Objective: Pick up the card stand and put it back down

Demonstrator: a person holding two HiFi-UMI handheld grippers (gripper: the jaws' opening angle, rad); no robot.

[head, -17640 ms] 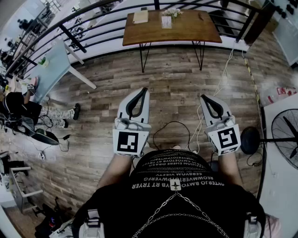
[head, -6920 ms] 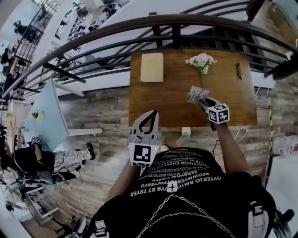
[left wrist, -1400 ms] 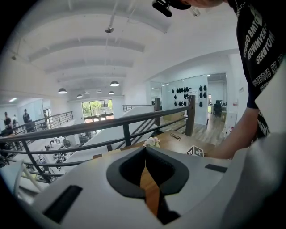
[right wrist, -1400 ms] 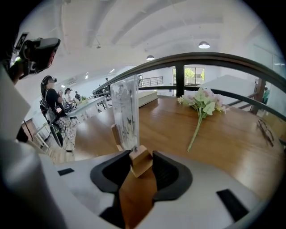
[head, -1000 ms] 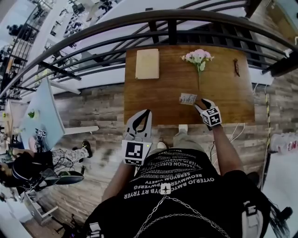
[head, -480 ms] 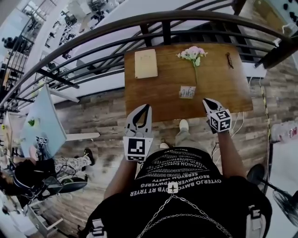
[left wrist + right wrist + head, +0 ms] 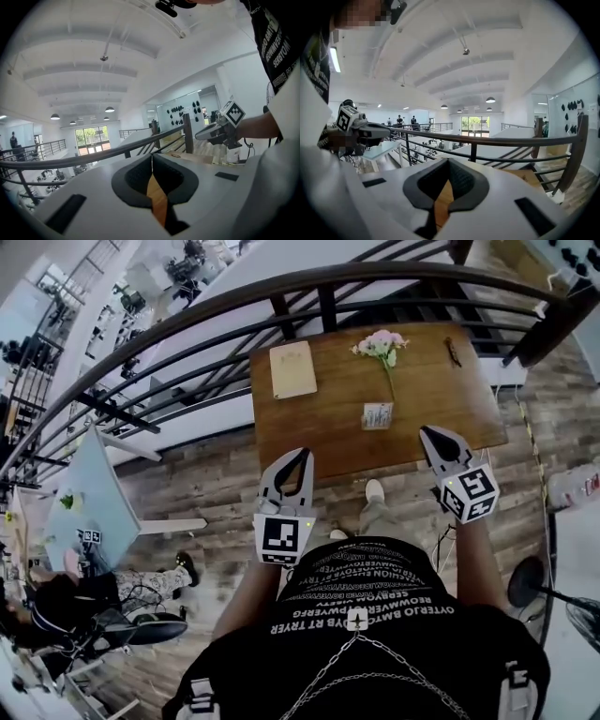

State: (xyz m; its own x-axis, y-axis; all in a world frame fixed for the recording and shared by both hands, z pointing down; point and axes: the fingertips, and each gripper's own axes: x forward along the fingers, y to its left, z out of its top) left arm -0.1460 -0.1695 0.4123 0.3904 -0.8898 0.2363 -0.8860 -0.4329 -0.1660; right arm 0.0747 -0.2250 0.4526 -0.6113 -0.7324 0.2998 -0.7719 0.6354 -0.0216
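Seen from the head view, the card stand (image 7: 377, 415) sits on the brown wood-grain table (image 7: 319, 432). It is a small pale printed card, roughly square, just at 6 o'clock from the stem of a pink flower sprig (image 7: 380, 345). Neither tool touches it.

The right gripper (image 7: 427, 431) is at about 4 o'clock from the card stand and clear of it. Its white, tapering jaws are pressed together with nothing between them, and the tip overlaps the table's near edge in this view. In the right gripper view, the gripper's (image 7: 449, 161) dark ribbed pads meet at the tip. They leave a teardrop-shaped hollow behind them, through which only the wood shows.

The left gripper (image 7: 304, 453) is at about 8 o'clock from the card stand, well apart, at the table's near edge. Its jaws are also together and empty. The left gripper view shows the same closed tip (image 7: 151, 157) and black textured lining.

A flat cream rectangular pad (image 7: 292, 368) lies at 10 o'clock from the card stand. A small dark thin object (image 7: 453, 352), too small to identify, lies at 1 o'clock.

A curved dark metal railing (image 7: 187, 320) runs behind the table. The floor (image 7: 206, 484) is grey-brown planks.
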